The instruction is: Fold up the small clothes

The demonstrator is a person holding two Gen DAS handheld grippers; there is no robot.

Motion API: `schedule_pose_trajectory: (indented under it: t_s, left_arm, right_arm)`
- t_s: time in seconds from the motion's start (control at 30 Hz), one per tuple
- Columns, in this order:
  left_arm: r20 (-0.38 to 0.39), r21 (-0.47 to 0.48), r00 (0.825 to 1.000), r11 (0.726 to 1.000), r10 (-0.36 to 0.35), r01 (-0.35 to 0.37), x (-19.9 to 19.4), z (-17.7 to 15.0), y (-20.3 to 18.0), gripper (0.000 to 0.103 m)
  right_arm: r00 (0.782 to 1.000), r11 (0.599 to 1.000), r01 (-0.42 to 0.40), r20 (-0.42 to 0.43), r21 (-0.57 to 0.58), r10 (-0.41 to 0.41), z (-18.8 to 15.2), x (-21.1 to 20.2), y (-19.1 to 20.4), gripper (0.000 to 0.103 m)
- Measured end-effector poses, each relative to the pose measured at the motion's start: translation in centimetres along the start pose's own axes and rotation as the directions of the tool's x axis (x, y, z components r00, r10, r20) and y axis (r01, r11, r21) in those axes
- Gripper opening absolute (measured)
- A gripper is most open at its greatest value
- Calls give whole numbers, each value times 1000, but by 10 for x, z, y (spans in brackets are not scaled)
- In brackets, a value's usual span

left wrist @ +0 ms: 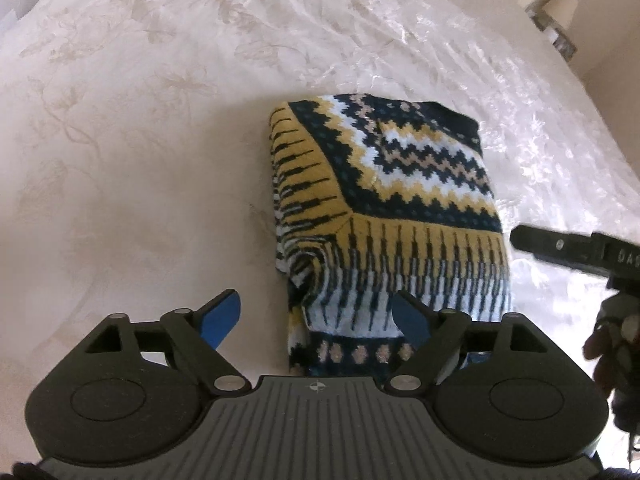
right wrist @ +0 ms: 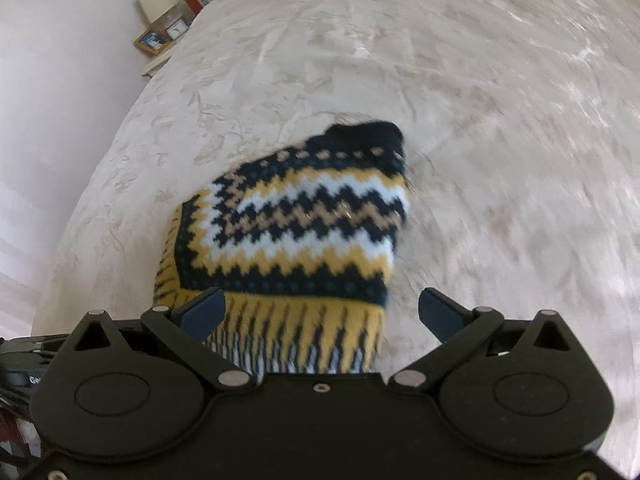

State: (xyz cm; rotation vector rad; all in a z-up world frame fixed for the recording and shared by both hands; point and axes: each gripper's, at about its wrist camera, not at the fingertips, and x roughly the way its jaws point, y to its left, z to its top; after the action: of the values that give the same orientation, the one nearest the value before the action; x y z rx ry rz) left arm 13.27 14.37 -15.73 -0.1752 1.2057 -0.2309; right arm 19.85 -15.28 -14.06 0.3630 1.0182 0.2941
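A small knitted sweater (left wrist: 384, 208) with navy, white, yellow and tan zigzag bands lies folded into a compact block on the cream bedspread (left wrist: 140, 140). My left gripper (left wrist: 316, 316) is open and empty, its blue pads just above the sweater's near left edge. My right gripper (right wrist: 320, 312) is open and empty, hovering over the near end of the sweater (right wrist: 292, 232). The right gripper also shows in the left wrist view (left wrist: 560, 248) at the sweater's right side. The right wrist view is blurred by motion.
The bedspread (right wrist: 500, 140) stretches wide around the sweater. A nightstand (right wrist: 160, 36) with a lamp, a clock and a framed picture stands at the bed's far left corner. A wall runs along the left.
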Motion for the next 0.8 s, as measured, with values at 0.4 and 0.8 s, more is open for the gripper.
schedule_pose_trajectory:
  t_s: [0.4, 0.8]
  left_arm:
    - [-27, -59, 993, 992, -114, 113, 22, -16, 23, 84]
    - [-67, -20, 975, 978, -211, 210, 73, 9, 12, 96]
  right_arm:
    - [997, 992, -70, -21, 104, 73, -8, 14, -29, 103]
    - [980, 972, -172, -78, 158, 185, 22, 73, -39, 103]
